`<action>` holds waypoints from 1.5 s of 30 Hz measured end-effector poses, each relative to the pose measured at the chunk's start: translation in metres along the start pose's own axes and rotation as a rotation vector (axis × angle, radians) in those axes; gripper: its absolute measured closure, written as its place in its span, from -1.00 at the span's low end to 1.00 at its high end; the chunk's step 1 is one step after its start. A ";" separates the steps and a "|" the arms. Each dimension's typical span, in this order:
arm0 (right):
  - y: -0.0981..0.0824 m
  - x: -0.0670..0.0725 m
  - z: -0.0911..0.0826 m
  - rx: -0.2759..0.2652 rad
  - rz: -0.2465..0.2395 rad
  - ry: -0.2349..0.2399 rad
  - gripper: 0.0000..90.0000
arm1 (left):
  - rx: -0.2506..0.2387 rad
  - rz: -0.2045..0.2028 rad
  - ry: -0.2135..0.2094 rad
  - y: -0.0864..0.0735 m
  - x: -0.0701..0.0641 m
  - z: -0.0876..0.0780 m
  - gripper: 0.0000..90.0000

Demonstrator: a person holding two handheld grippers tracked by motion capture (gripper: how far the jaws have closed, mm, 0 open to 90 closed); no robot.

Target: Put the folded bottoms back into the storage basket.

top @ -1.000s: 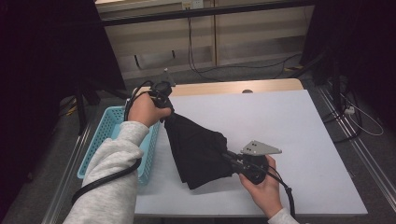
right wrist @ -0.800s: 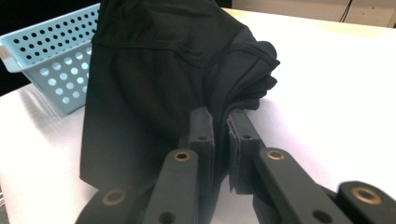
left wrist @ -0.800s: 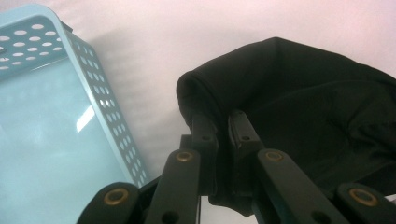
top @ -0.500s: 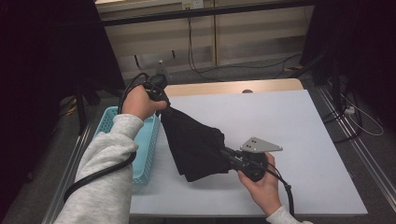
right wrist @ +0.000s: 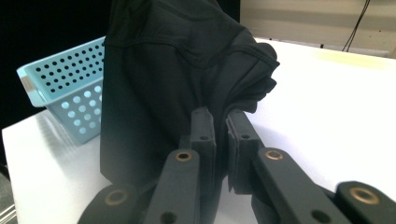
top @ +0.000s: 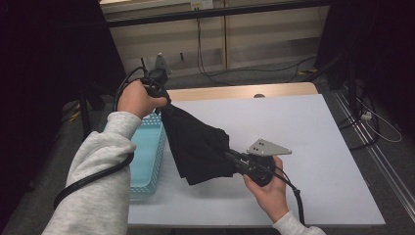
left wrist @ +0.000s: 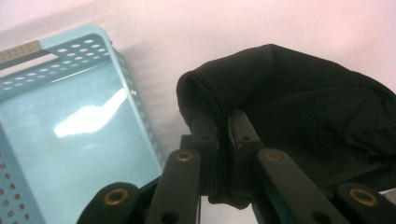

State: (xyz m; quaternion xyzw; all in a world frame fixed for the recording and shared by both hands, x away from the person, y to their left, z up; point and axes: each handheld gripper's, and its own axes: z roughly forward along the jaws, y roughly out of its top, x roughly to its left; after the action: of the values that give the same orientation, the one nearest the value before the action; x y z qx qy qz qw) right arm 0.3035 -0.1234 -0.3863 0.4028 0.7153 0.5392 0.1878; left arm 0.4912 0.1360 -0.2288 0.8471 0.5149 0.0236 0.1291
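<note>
A black garment [top: 198, 144] hangs stretched between my two grippers above the white table [top: 313, 127]. My left gripper [top: 160, 96] holds its upper end, raised over the far left corner of the table, jaws shut on a rolled hem of the black cloth [left wrist: 219, 112]. My right gripper [top: 230, 155] is low over the table's near middle, shut on the lower end of the garment [right wrist: 187, 70]. The cloth's bottom edge droops to the table between them.
A light blue perforated basket [top: 147, 152] sits at the table's left edge, just under and beside the hanging cloth; its inside looks bare [left wrist: 70, 140]. Cables and dark stands crowd the floor beyond the far and right edges.
My left hand has risen and drawn back to the left, pulling the garment's upper end higher and stretching it. The right hand has stayed where it was.
</note>
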 end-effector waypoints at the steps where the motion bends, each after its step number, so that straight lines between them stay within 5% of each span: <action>1: 0.001 0.001 0.001 -0.005 -0.004 0.000 0.86 | 0.001 0.003 0.000 0.000 0.001 -0.002 0.86; 31: 0.025 0.022 0.015 -0.039 -0.040 0.043 0.85 | 0.082 -0.046 0.062 0.005 0.023 -0.033 0.86; 45: 0.042 0.034 0.027 -0.050 -0.058 0.062 0.85 | 0.079 -0.063 0.087 0.007 0.037 -0.050 0.86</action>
State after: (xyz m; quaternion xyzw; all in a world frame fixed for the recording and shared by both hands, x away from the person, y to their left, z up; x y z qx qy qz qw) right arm 0.3172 -0.0764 -0.3513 0.3599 0.7185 0.5636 0.1913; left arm 0.5062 0.1756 -0.1824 0.8331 0.5471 0.0358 0.0737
